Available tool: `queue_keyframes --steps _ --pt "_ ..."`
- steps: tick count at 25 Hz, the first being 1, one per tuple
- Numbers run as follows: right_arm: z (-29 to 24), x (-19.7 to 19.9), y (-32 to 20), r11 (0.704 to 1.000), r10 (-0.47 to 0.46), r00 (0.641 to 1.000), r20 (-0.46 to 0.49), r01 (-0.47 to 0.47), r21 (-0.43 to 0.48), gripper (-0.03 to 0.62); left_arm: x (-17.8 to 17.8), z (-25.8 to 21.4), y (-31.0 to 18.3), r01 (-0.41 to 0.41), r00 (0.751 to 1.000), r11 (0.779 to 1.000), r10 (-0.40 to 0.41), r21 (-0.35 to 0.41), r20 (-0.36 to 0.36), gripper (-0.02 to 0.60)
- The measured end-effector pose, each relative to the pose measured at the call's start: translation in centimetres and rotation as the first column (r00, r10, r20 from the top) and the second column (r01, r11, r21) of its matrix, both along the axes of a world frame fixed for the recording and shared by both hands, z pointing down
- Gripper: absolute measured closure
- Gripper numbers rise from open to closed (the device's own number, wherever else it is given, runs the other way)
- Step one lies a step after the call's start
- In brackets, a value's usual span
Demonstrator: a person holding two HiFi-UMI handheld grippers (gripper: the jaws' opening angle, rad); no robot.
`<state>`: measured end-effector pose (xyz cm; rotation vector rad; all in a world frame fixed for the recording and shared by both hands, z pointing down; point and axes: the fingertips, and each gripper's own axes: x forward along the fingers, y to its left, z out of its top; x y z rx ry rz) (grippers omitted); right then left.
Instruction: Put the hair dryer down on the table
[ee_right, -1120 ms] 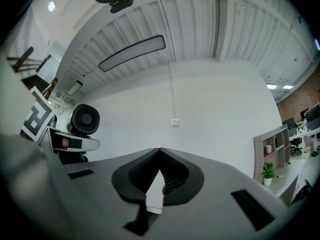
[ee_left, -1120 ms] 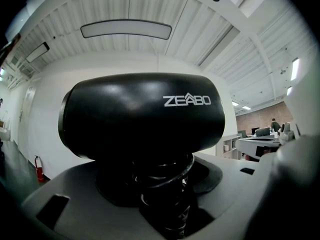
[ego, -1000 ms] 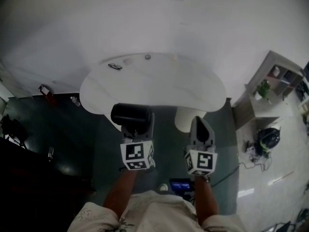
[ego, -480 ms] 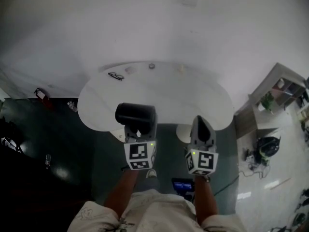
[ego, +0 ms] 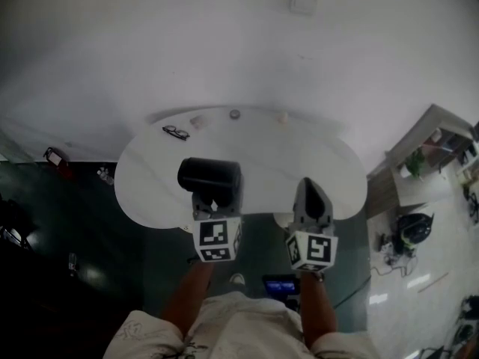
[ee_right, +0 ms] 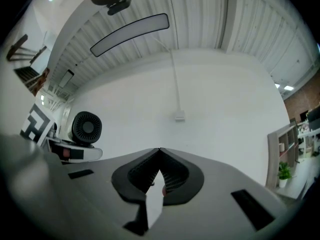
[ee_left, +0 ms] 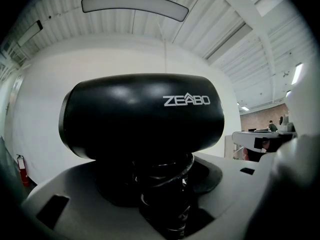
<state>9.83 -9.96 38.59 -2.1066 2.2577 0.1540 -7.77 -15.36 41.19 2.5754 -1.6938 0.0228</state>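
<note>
The left gripper (ego: pixel 215 202) pinches the rigid-looking, top-heavy glossy black plastic hair dryer (ee_left: pixel 142 116) at its handle; the right gripper (ego: pixel 310 191) sits closed, empty.

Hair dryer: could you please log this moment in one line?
left claw: shut on dryer | right claw: shut, empty | dryer: held up, not yet on table

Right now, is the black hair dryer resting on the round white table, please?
No, the hair dryer is held up: the left gripper clamps its handle above the table's near edge.
</note>
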Motion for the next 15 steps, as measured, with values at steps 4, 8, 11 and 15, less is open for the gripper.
queue_keyframes --steps 4,8,11,15 --pt "0.3 1.0 -2.6 1.000 0.008 0.999 0.038 -0.008 -0.002 0.589 0.7 0.9 -2.6 -0.005 1.000 1.000 0.005 -0.013 0.011 0.341" --pt "1.4 2.1 -6.0 1.000 0.008 0.999 0.033 -0.007 -0.006 0.589 1.8 1.9 -5.5 -0.004 1.000 1.000 0.005 -0.029 0.024 0.341" --pt "1.3 3.1 -9.4 1.000 -0.018 1.000 0.024 0.018 0.003 0.589 3.2 1.9 -8.5 0.012 1.000 1.000 -0.012 -0.019 0.025 0.341" --pt "1.2 5.4 -14.2 0.999 -0.043 0.999 0.012 0.043 -0.006 0.589 5.8 1.9 -13.0 0.028 0.999 0.999 -0.028 -0.028 0.025 0.341"
